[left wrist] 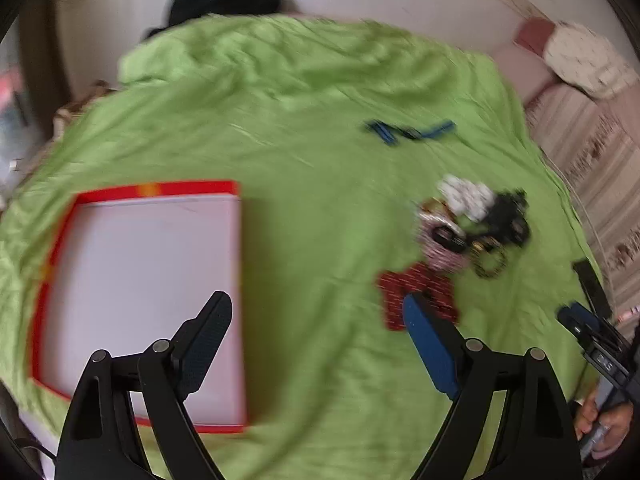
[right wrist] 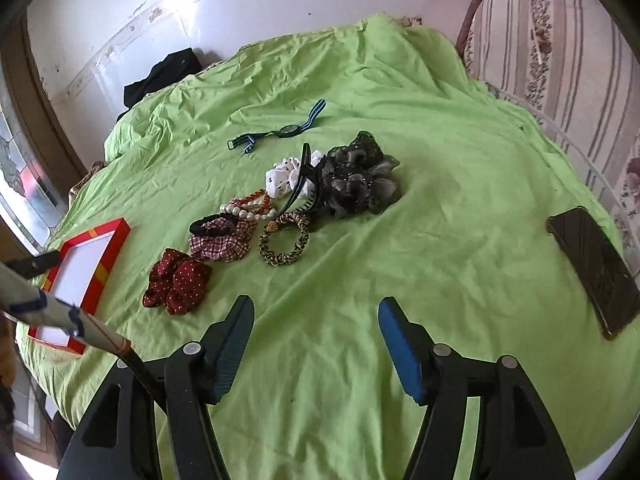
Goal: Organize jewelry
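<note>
The jewelry pile of pearl bracelets and fabric scrunchies (right wrist: 256, 220) lies mid-frame on the green bedsheet (right wrist: 440, 200), untouched, with both the left claw (left wrist: 316, 344) and right claw (right wrist: 316, 352) spread and holding nothing, so sorting has likely not begun: next, probably pinch the maroon dotted scrunchie (right wrist: 176, 280) and carry it to the red-rimmed white tray (right wrist: 100, 264) at left.

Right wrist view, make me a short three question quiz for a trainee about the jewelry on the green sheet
1. True or false: the red-rimmed box already holds a scrunchie.
2. Which lies nearest the box? A. watch B. dark red dotted scrunchie C. phone
3. Fill in: both the left gripper and right gripper are ____, with nothing between their fingers.

Key: 1 false, its white inside looks bare; 2 B; 3 open.
</note>
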Motion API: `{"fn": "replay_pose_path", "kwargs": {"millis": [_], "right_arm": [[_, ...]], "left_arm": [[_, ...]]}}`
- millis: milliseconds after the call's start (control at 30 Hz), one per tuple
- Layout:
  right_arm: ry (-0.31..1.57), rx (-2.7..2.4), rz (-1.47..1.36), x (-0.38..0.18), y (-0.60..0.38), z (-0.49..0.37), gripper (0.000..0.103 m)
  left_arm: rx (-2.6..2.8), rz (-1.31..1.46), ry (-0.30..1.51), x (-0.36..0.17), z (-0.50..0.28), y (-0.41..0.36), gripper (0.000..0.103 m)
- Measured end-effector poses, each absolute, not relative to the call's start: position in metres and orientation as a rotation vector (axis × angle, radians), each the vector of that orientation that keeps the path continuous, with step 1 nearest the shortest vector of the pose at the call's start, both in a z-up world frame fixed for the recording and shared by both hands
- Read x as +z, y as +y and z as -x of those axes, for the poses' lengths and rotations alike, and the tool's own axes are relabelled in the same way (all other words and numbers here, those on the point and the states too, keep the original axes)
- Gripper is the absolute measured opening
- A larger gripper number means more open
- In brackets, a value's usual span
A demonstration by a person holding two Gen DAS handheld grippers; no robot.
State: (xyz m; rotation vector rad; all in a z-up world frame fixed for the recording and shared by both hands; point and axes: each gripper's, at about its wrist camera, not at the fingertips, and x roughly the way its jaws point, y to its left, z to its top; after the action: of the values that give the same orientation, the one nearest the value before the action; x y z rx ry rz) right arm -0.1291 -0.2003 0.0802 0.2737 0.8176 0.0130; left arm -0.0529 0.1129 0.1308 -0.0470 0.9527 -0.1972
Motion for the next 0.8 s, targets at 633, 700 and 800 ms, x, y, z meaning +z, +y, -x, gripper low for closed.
{"fn": "replay_pose_path", "kwargs": {"millis": [633,700,800], "right_arm": [[0.904,0.092,-0.345,0.028,-0.197,0.027,0.045],[0.911,0.089,-0.343,0.024,-0.195,0.024,0.039],[0.925,0.1,-0.354,0.021,-0.192,0.02,0.02]], "left_arm": [[-0.366,0.09,1.148,0.03,-0.011,0.021,0.084],[-0.367,0.084,1.144,0.028,-0.01,0.017,0.078],[-0.369,0.079,1.155,0.027,-0.009,0.015,0.032]]}}
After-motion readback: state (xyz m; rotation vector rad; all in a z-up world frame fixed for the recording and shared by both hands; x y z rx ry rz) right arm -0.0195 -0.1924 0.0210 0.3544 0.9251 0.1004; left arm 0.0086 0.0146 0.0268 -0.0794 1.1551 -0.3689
